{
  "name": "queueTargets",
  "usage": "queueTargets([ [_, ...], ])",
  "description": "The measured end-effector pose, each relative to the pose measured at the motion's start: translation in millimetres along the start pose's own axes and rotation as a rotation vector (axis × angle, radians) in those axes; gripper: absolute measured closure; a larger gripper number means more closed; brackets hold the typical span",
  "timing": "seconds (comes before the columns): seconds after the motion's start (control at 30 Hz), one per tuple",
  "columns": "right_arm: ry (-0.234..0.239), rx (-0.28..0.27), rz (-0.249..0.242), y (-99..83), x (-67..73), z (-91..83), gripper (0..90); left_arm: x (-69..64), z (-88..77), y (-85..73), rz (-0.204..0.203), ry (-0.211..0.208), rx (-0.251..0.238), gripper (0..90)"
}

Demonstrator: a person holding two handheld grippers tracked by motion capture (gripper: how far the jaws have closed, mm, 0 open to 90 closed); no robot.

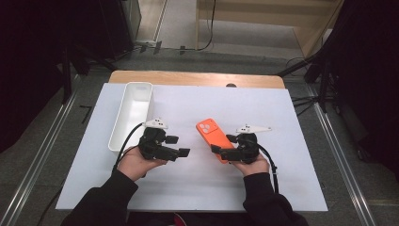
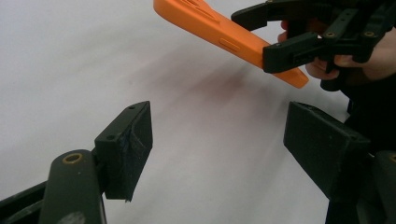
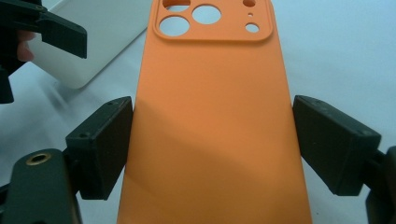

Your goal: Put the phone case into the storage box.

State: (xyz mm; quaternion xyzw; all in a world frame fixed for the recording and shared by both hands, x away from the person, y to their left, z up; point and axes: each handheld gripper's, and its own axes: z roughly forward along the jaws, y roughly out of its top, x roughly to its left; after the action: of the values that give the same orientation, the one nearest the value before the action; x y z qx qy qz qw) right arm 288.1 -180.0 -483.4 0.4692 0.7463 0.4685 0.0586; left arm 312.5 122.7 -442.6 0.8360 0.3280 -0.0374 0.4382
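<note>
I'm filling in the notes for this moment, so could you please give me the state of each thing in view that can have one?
Orange phone case: lifted off the table at a tilt, camera cutouts facing up, gripped across its sides.
Right gripper: shut on the orange phone case.
Left gripper: open, nothing between its jaws.
White bin: upright on the table, looks empty.
</note>
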Motion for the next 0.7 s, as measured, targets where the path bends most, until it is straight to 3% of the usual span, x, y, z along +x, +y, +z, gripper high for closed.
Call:
queueTargets([
  [0.37, 0.002, -0.039, 0.028, 2.1, 7.6, 5.2, 14.6, 4.3, -0.1, 10.6, -0.029, -0.001, -0.007, 23.9],
  [0.43, -0.001, -0.043, 0.029, 3.1, 10.4, 6.8, 14.6, 4.3, -0.4, 12.6, -0.025, 0.008, -0.005, 23.9],
  [0.47, -0.005, -0.049, 0.028, 3.4, 13.0, 8.3, 14.6, 2.6, 0.1, 14.4, -0.001, 0.034, 0.0, 23.9],
  [0.7, -0.034, -0.081, 0.035, 1.9, 21.6, 10.5, 14.6, 2.9, 1.1, 20.7, -0.015, 0.015, 0.006, 23.9],
])
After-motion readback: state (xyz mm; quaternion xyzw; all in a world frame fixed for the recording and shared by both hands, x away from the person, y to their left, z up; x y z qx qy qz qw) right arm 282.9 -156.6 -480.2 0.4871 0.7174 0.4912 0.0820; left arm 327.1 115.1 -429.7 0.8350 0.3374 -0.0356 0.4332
